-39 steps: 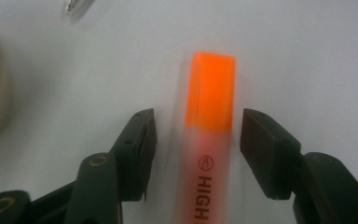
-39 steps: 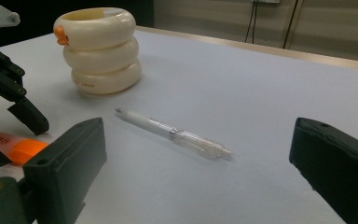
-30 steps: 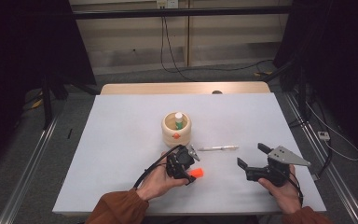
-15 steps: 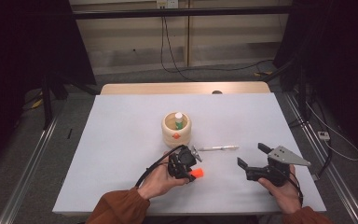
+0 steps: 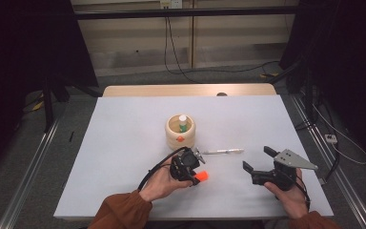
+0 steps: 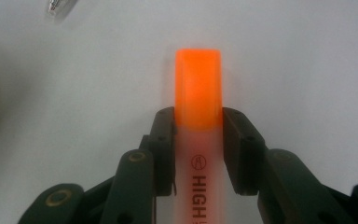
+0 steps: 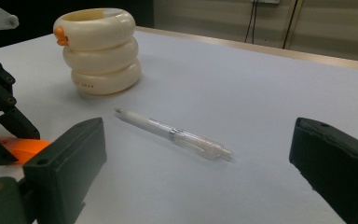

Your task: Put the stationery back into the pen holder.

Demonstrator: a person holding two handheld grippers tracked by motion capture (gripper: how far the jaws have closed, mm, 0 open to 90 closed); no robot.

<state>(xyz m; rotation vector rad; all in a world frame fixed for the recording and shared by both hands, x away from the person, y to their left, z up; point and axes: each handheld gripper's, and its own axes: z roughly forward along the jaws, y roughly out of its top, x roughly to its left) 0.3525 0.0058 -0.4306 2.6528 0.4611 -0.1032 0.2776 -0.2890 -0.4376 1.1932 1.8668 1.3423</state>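
One risk: left tool (image 6: 198,119) has just been closing and now clamps the highlighter (image 6: 198,93) near its orange cap, low on the tabletop (image 5: 124,143) at 5 o'clock of the holder (image 5: 180,132), so it may pivot on lifting; right tool (image 5: 259,164) gapes unloaded.

A lab-like recording room: a white table (image 5: 124,143) framed by black curtains (image 5: 24,71), floor rails (image 5: 33,162) and trailing cables (image 5: 181,52).
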